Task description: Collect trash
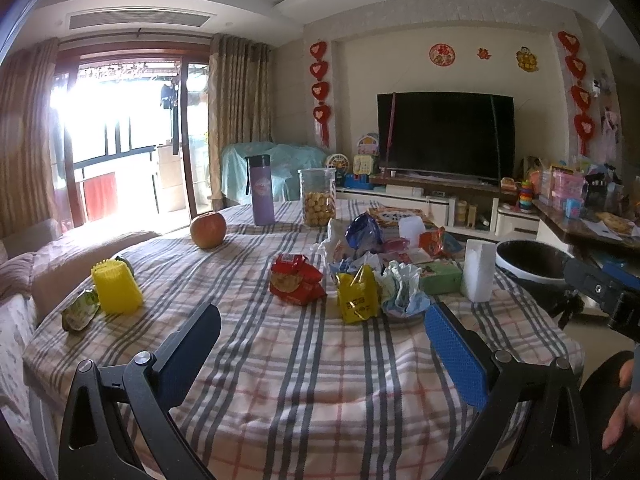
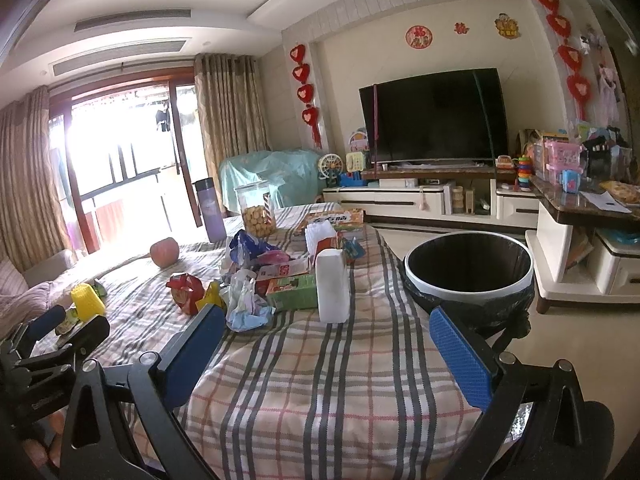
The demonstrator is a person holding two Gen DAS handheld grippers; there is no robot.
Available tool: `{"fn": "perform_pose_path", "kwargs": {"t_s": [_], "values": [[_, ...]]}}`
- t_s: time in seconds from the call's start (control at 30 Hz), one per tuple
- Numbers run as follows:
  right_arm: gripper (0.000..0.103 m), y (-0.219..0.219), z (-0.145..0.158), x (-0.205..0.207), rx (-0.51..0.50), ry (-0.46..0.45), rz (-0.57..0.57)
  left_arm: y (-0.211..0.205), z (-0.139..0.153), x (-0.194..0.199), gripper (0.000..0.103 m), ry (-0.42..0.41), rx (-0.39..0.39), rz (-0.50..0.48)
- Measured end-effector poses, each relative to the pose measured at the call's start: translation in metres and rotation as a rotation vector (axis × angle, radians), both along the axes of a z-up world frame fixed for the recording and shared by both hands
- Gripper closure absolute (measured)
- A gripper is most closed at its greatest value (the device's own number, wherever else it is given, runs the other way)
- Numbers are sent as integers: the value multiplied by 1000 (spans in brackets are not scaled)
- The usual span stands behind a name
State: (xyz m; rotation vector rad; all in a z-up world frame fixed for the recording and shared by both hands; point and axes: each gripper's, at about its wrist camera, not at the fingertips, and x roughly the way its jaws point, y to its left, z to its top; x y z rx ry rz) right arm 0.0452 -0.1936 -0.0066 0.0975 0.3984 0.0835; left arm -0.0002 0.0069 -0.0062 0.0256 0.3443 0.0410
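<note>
Through my left claw [image 1: 322,344], spread wide and empty, the red snack wrapper [image 1: 296,280] lies at twelve o'clock, so I should straddle it squarely. Through my right claw [image 2: 326,350], equally agape and bare, crumpled tissue [image 2: 246,304] sits at eleven and the lined bin [image 2: 468,268] at one.

Left gripper [image 1: 322,328] held level, fingers [image 1: 456,356] spread wide with nothing between them, right gripper [image 2: 326,332] likewise wide and unladen, both side by side, part of a hand [image 1: 624,404] at the frame's right edge
</note>
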Motion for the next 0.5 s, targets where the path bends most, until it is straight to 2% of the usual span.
{"fn": "perform_pose_path", "kwargs": {"t_s": [0.27, 0.5], "values": [[0, -11, -4, 15, 55, 67, 21, 2, -2, 15, 0, 44, 2, -7], [0, -23, -11, 40, 113, 153, 30, 10, -9, 52, 0, 129, -11, -18]]}}
